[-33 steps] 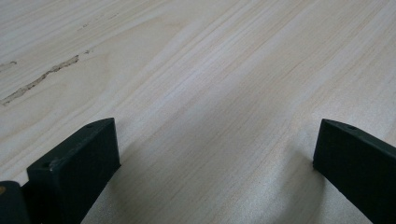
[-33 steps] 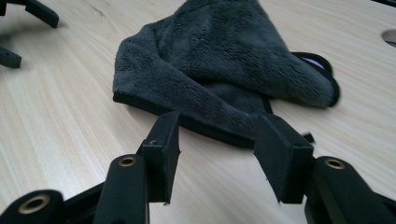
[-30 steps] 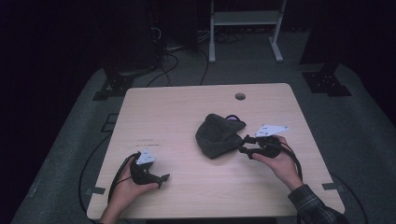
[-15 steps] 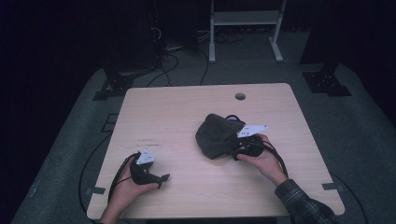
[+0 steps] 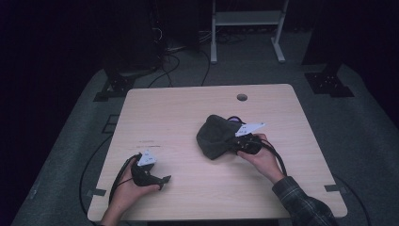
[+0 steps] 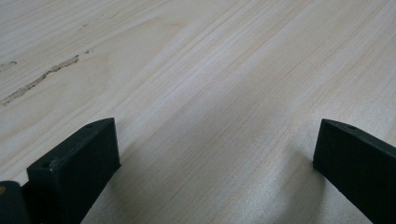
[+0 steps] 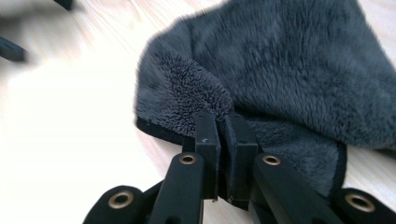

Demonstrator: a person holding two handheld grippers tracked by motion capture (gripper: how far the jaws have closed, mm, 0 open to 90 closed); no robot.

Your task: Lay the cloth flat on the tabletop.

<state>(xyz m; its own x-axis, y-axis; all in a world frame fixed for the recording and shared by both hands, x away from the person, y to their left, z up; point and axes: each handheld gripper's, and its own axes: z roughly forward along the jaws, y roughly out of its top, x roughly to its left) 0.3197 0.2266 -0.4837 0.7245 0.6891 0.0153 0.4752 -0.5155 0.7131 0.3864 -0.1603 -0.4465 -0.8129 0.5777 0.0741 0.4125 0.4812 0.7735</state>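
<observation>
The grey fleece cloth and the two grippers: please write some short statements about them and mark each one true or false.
1. The right gripper is shut on the edge of the grey fleece cloth. True.
2. The left gripper holds the cloth too. False: its jaws stand wide apart over the bare table, with nothing between them.
3. The cloth lies on the floor. False: it lies on the table, right of the middle in the high view.
4. The left gripper is near the table's front edge, apart from the cloth. True.
</observation>
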